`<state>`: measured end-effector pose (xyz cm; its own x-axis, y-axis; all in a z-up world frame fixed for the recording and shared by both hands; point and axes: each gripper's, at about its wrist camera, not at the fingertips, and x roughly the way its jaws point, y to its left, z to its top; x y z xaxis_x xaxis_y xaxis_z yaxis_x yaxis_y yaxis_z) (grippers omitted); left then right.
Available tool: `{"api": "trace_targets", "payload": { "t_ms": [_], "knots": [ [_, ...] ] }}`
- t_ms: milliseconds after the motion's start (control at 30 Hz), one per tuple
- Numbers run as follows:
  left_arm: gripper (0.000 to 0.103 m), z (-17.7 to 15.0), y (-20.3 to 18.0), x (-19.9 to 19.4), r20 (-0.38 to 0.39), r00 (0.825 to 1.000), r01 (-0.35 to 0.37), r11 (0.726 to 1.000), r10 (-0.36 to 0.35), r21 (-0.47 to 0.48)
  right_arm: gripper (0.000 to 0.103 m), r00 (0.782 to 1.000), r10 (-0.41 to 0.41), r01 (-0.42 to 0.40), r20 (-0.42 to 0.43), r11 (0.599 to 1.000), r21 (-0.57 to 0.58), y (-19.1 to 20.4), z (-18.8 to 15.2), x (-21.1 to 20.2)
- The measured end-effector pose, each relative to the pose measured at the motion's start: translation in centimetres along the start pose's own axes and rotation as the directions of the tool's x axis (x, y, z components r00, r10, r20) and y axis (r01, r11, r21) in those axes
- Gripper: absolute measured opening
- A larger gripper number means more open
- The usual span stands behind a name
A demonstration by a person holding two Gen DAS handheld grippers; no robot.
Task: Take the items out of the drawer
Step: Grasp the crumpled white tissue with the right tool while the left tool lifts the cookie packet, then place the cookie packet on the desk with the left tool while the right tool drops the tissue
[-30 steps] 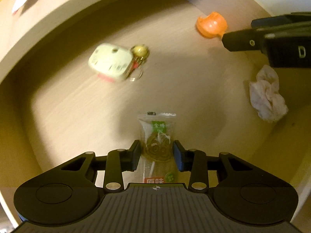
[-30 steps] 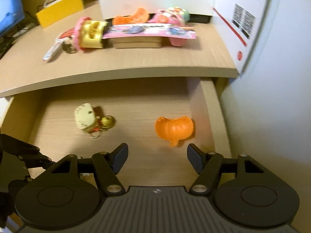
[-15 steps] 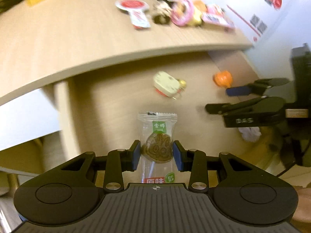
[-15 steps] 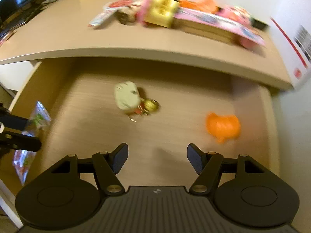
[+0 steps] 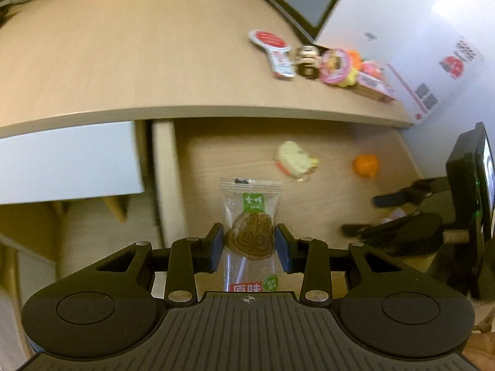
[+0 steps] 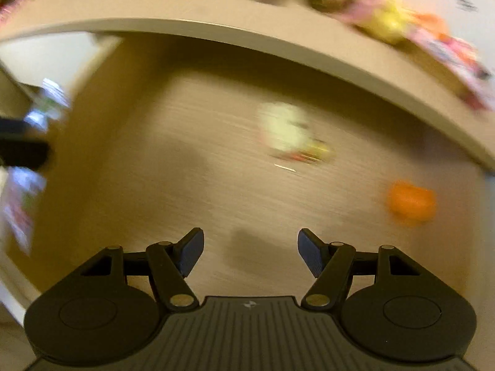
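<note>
Your left gripper [image 5: 250,244] is clamped on the wrapped candy [image 5: 250,232]: the blue pads press the brown disc from both sides, and the clear wrapper stands upright between the jaws, its green label above them and its red label below. The candy hangs above the drawer [image 5: 324,204], near the drawer's left wall.

Ahead of those jaws and a little to their right, the cream toy keychain [image 5: 295,162] lies on the drawer floor. Farther right sits the orange toy [image 5: 365,165], well apart from the keychain. Your right gripper [image 6: 250,252] shows in the left wrist view as a dark shape at the far right, low over the drawer. Its own camera shows the jaws spread wide with nothing between them; the keychain [image 6: 289,131] lies ahead and slightly right of them, the orange toy [image 6: 411,202] far to their right, both badly blurred. Nothing stands between those jaws and the keychain.

Beyond the drawer, the desk top [image 5: 139,61] carries a row of small items [image 5: 324,61] beside a white box [image 5: 411,43], all ahead and right of the left jaws.

Compared with a second ago, your left gripper has risen from deep inside the drawer with the candy, so the desk top now fills its view. Your right gripper has dropped closer to the drawer floor and swung left.
</note>
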<state>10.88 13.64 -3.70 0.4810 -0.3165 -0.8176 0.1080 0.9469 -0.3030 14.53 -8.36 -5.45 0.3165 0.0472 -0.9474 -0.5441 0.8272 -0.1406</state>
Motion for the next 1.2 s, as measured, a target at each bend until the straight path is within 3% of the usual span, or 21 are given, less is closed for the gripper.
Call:
{"api": "trace_targets", "payload": {
  "t_ms": [100, 200, 333, 433, 467, 533, 567, 667, 767, 833, 933, 1033, 1133, 1200],
  "knots": [
    [0.040, 0.0, -1.0, 0.5, -0.012, 0.999, 0.036, 0.999, -0.036, 0.027, 0.068, 0.993, -0.087, 0.087, -0.080, 0.996, -0.008, -3.7, -1.6, 0.2],
    [0.040, 0.0, -1.7, 1.2, -0.035, 0.998, 0.052, 0.998, -0.050, 0.047, 0.068, 0.980, -0.122, 0.121, -0.160, 0.993, -0.011, -5.5, -2.9, 1.7],
    [0.040, 0.0, -2.6, 1.5, -0.051, 0.998, 0.039, 0.994, -0.034, 0.098, 0.068, 0.966, -0.143, 0.145, -0.217, 0.989, -0.005, -6.0, -3.9, 4.0],
    [0.040, 0.0, -3.1, 1.4, -0.059, 0.998, 0.036, 0.991, -0.029, 0.129, 0.064, 0.961, -0.181, 0.169, -0.209, 0.983, -0.073, -5.2, -4.0, 5.0],
    [0.040, 0.0, -3.2, 1.3, -0.059, 0.998, 0.034, 0.990, -0.026, 0.140, 0.057, 0.959, -0.193, 0.178, -0.206, 0.980, -0.086, -5.0, -4.0, 5.1],
    [0.040, 0.0, -3.4, 1.2, -0.061, 0.998, 0.032, 0.987, -0.023, 0.156, 0.029, 0.966, -0.153, 0.142, -0.211, 0.988, -0.064, -5.3, -4.0, 5.1],
    [0.040, -0.1, -3.5, 1.2, -0.066, 0.998, 0.031, 0.987, -0.021, 0.160, 0.026, 0.969, -0.136, 0.129, -0.205, 0.991, -0.044, -5.5, -4.1, 5.0],
    [0.040, -0.1, -3.6, 1.1, -0.083, 0.996, 0.038, 0.985, -0.024, 0.170, 0.012, 0.984, -0.097, 0.100, -0.152, 0.995, 0.008, -5.5, -4.2, 3.6],
    [0.040, 0.1, -3.6, 0.9, -0.092, 0.995, 0.051, 0.981, -0.034, 0.187, 0.010, 0.996, 0.062, -0.052, -0.069, 0.988, 0.148, -6.2, -3.8, 0.8],
    [0.040, 0.6, -3.4, 0.7, -0.091, 0.995, 0.055, 0.979, -0.037, 0.194, 0.010, 0.987, 0.157, -0.159, 0.025, 0.964, 0.212, -5.7, -2.9, -1.8],
    [0.040, 2.5, -2.9, -0.1, -0.051, 0.998, 0.057, 0.980, -0.048, 0.191, 0.010, 0.954, 0.241, -0.282, 0.179, 0.925, 0.256, -5.8, -1.7, -5.9],
    [0.040, 5.6, -2.1, -1.4, 0.038, 0.998, 0.038, 0.982, -0.046, 0.186, 0.010, 0.924, 0.242, -0.318, 0.296, 0.917, 0.242, -5.6, 0.0, -9.6],
    [0.040, 9.6, -1.1, -1.8, 0.156, 0.987, 0.011, 0.989, -0.034, 0.149, 0.010, 0.919, 0.196, -0.286, 0.343, 0.929, 0.235, -5.0, 1.2, -10.8],
    [0.040, 12.6, -0.3, -0.5, 0.181, 0.983, 0.006, 0.994, -0.026, 0.109, 0.010, 0.919, 0.167, -0.261, 0.358, 0.937, 0.234, -4.1, 2.1, -11.0]
  ]
}}
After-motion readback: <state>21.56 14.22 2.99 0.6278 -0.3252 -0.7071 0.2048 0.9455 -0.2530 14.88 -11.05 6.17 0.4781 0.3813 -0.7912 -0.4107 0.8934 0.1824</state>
